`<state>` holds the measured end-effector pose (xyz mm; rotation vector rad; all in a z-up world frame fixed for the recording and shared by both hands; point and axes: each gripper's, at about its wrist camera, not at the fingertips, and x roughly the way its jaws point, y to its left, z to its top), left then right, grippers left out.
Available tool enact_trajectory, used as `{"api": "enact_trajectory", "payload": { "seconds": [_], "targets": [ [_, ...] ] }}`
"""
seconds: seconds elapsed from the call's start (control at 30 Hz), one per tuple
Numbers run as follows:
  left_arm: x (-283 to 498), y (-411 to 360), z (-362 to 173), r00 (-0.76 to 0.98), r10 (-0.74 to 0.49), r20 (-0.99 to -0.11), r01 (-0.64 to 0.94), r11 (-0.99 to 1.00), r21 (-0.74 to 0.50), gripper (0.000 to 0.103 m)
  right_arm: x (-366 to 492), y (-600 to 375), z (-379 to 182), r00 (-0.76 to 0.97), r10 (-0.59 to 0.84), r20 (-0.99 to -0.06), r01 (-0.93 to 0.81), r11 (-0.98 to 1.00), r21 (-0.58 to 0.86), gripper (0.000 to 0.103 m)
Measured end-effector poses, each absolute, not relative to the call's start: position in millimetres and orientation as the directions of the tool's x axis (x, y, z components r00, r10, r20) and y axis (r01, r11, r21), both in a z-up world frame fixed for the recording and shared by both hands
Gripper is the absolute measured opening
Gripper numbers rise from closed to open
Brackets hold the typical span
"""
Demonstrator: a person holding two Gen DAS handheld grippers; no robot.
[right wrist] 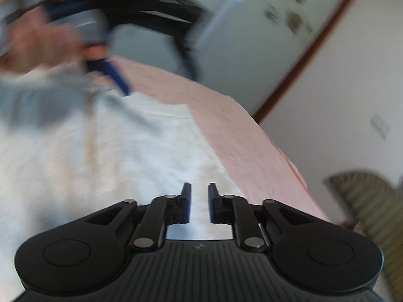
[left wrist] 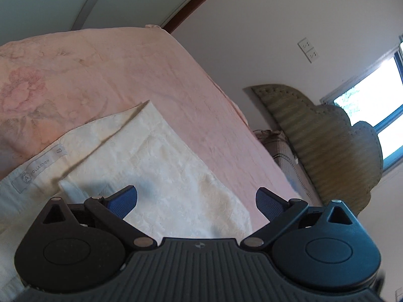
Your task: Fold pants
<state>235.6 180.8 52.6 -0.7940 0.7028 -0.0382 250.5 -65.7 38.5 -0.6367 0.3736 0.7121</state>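
Cream-white textured pants (left wrist: 156, 156) lie folded on a pink bedspread (left wrist: 121, 65), with a waistband label (left wrist: 40, 166) showing at the left. My left gripper (left wrist: 197, 201) hovers over the near part of the pants, open wide with nothing between its blue pads. In the right wrist view the pants (right wrist: 121, 151) spread across the left and middle. My right gripper (right wrist: 200, 198) sits just above them with a narrow gap between its fingers and no cloth in it. The left gripper's blue finger (right wrist: 118, 78) and a person's hand (right wrist: 37, 42) appear blurred at the top left.
The pink bedspread's (right wrist: 246, 136) edge drops off to the right. An olive padded headboard (left wrist: 327, 141) stands at the bed's far right under a bright window (left wrist: 370, 95). A wall socket (left wrist: 308, 50) and a pale wardrobe door (right wrist: 252, 37) lie beyond.
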Motion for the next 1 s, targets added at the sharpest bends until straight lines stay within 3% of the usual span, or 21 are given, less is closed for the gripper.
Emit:
{"api": "enact_trajectory", "payload": {
  "seconds": [0.03,0.1,0.3,0.33,0.4,0.5,0.67,0.83,0.87,0.93,1.0],
  "targets": [
    [236,180,52,0.771,-0.285,-0.569,-0.22,0.719,-0.659,0.101,273,-73,42,0.663,0.508,-0.549,-0.727,0.611,-0.313,0.034],
    [236,180,46,0.767,-0.294,-0.57,-0.207,0.728,-0.654,0.101,324,-85,43,0.601,0.537,-0.592,-0.722,0.682,-0.115,0.065],
    [253,186,40,0.753,-0.317,-0.577,-0.215,0.711,-0.67,0.102,416,-97,5,0.467,0.604,-0.646,-0.642,0.734,0.222,0.065],
    [256,187,39,0.748,-0.325,-0.579,-0.22,0.701,-0.678,0.102,428,-93,-4,0.43,0.614,-0.661,-0.629,0.73,0.268,0.063],
    [261,189,35,0.735,-0.345,-0.583,-0.228,0.685,-0.692,0.102,431,-86,-14,0.391,0.639,-0.662,-0.629,0.711,0.315,0.024],
    [266,192,30,0.726,-0.393,-0.564,-0.219,0.646,-0.731,0.101,395,-70,-8,0.426,0.639,-0.64,-0.736,0.656,0.165,0.014],
    [254,193,39,0.772,-0.386,-0.505,-0.19,0.618,-0.763,0.102,282,-38,17,0.572,0.574,-0.587,-0.813,0.493,-0.31,0.009],
    [249,191,41,0.787,-0.321,-0.527,-0.236,0.633,-0.738,0.098,202,-27,16,0.597,0.571,-0.563,-0.799,0.358,-0.484,0.009],
    [247,192,38,0.79,-0.317,-0.525,-0.252,0.612,-0.749,0.093,195,-26,14,0.602,0.57,-0.559,-0.793,0.349,-0.498,0.009],
    [245,194,33,0.788,-0.339,-0.514,-0.257,0.578,-0.774,0.066,187,-27,12,0.606,0.568,-0.557,-0.791,0.357,-0.496,0.009],
    [243,192,28,0.769,-0.358,-0.529,-0.259,0.583,-0.77,0.021,184,-28,9,0.609,0.574,-0.547,-0.79,0.382,-0.48,0.009]
  ]
}}
